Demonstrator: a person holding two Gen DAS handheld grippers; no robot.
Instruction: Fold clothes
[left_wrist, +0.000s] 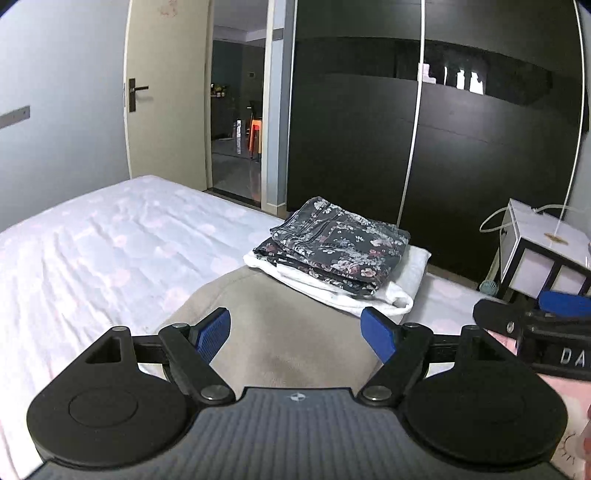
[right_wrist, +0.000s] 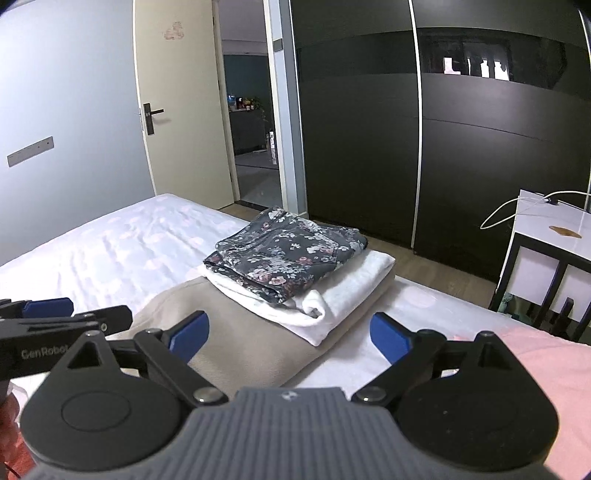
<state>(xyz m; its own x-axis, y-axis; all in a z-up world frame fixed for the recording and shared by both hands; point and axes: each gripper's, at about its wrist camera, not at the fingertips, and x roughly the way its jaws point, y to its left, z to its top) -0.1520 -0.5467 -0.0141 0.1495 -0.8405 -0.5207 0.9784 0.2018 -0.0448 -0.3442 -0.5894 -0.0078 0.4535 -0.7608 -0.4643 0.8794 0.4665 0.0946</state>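
A folded beige garment (left_wrist: 291, 332) (right_wrist: 243, 332) lies on the bed under a folded white garment (left_wrist: 369, 291) (right_wrist: 343, 291), with dark floral folded trousers (left_wrist: 332, 243) (right_wrist: 288, 251) on top. My left gripper (left_wrist: 295, 332) hovers open over the beige cloth, nothing between its blue pads. My right gripper (right_wrist: 290, 334) is also open, above the stack's near edge. A pink cloth (right_wrist: 546, 362) (left_wrist: 565, 410) lies at the right on the bed. Each gripper shows at the edge of the other's view.
The bed (left_wrist: 92, 243) (right_wrist: 110, 243) has a pale sheet with pink dots, spreading left. A black wardrobe (left_wrist: 443, 129) (right_wrist: 480, 129) stands beyond the bed, an open door (left_wrist: 166, 92) to its left. A white side table (left_wrist: 543, 247) (right_wrist: 550, 251) with a cable stands at right.
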